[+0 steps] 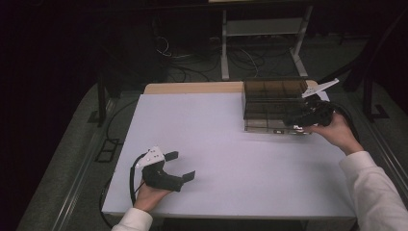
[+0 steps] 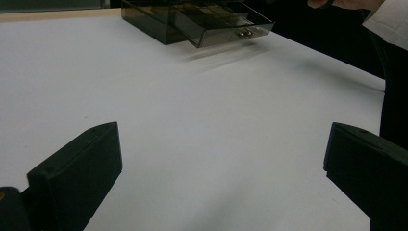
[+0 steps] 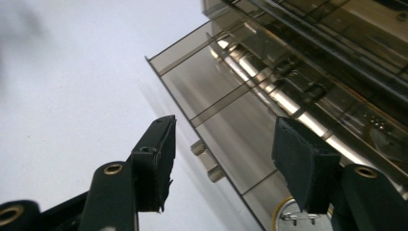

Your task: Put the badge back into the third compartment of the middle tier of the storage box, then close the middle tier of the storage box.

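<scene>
Here the right hand-held gripper (image 3: 221, 159), jaws apart, straddles the drawer (image 3: 231, 120) knob, table (image 1: 216, 144) edge near.

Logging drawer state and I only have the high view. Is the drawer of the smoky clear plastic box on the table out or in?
Observer: Out. In the left gripper view the drawer juts from the smoky transparent plastic box.
Operator: Is the right tool on the handle?
Observer: No. In the right gripper view the right tool is open. The small metal knob sits in the gap and no pad appears to touch it.
Operator: Anything inside?
Observer: A round yellow-rimmed item lies in the drawer near the knob end. I can't tell what it is.
</scene>
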The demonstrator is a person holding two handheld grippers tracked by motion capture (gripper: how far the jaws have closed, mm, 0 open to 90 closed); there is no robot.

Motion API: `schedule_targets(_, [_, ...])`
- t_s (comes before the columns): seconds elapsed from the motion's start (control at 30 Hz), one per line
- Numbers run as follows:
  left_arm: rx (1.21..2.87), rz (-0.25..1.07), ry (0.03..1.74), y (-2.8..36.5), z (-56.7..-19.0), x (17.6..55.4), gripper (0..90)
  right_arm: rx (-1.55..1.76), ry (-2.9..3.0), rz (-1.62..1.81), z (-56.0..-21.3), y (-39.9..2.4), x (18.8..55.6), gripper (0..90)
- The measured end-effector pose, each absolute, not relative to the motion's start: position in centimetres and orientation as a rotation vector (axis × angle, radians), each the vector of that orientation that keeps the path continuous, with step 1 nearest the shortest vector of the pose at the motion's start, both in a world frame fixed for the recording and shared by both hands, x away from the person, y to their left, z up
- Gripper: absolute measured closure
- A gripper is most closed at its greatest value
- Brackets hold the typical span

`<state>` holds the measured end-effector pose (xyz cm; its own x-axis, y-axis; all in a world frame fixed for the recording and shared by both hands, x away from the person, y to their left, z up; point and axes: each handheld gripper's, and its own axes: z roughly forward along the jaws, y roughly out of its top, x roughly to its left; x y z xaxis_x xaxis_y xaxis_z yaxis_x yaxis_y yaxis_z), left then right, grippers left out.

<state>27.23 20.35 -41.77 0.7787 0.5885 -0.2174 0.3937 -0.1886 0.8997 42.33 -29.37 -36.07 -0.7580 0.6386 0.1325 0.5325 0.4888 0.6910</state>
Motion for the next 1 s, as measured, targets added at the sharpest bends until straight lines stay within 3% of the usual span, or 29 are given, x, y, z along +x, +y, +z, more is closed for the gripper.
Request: schedule_targets(1.0, [1.813, 0.21, 0.76, 20.4, -41.8, 27.2, 0.0, 0.809, 2.734, 1.12, -37.6, -24.8, 39.3, 39.7])
